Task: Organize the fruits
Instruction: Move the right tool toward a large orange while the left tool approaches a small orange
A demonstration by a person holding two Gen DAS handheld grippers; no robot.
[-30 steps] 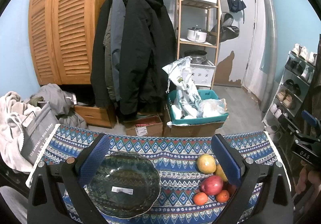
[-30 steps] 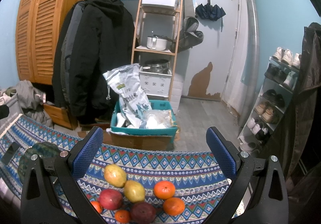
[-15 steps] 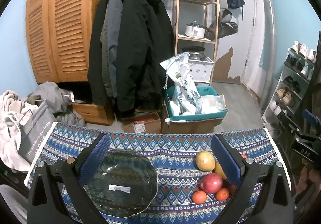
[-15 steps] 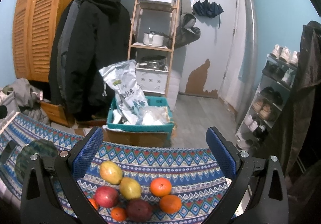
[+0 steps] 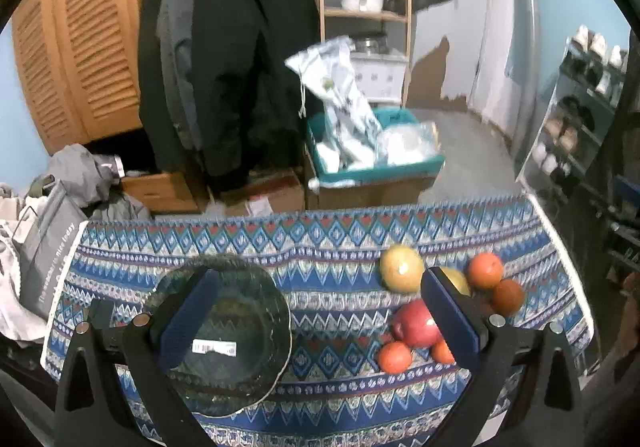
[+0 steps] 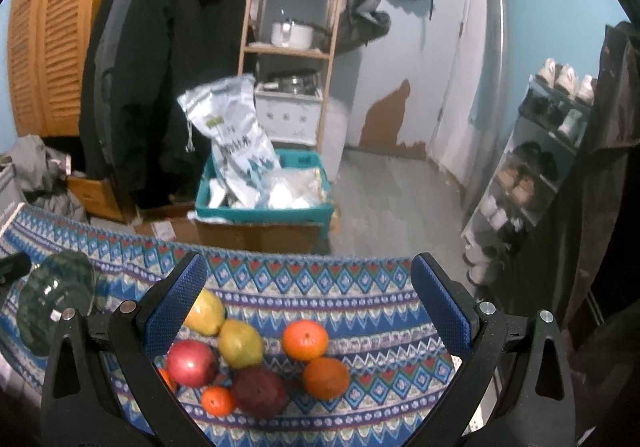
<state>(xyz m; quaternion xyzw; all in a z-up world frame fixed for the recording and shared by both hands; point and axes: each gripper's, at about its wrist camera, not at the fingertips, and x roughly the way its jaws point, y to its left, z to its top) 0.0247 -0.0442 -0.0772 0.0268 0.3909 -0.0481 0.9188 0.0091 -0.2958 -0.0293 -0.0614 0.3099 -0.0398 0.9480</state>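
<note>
**Both grippers hover open over plate and fruit**

On the left of the patterned surface [image 5: 332, 247] lies a dark green glass plate [image 5: 240, 367] with a white sticker at its middle. The left gripper [image 5: 318, 323] hangs above it, jaws wide apart and holding nothing; its left finger overlaps the plate in the left wrist view. To the right, well apart from the plate, the fruit sits in a loose cluster: a yellow-green pear [image 6: 206, 313], a red apple [image 6: 192, 363], a second yellow fruit [image 6: 240, 343], a dark red fruit [image 6: 260, 391], a small orange [image 6: 218, 401], and two larger oranges [image 6: 306, 339] farthest right. The right gripper [image 6: 306, 307] hovers over this cluster, jaws spread wide and empty, touching no fruit.
</note>
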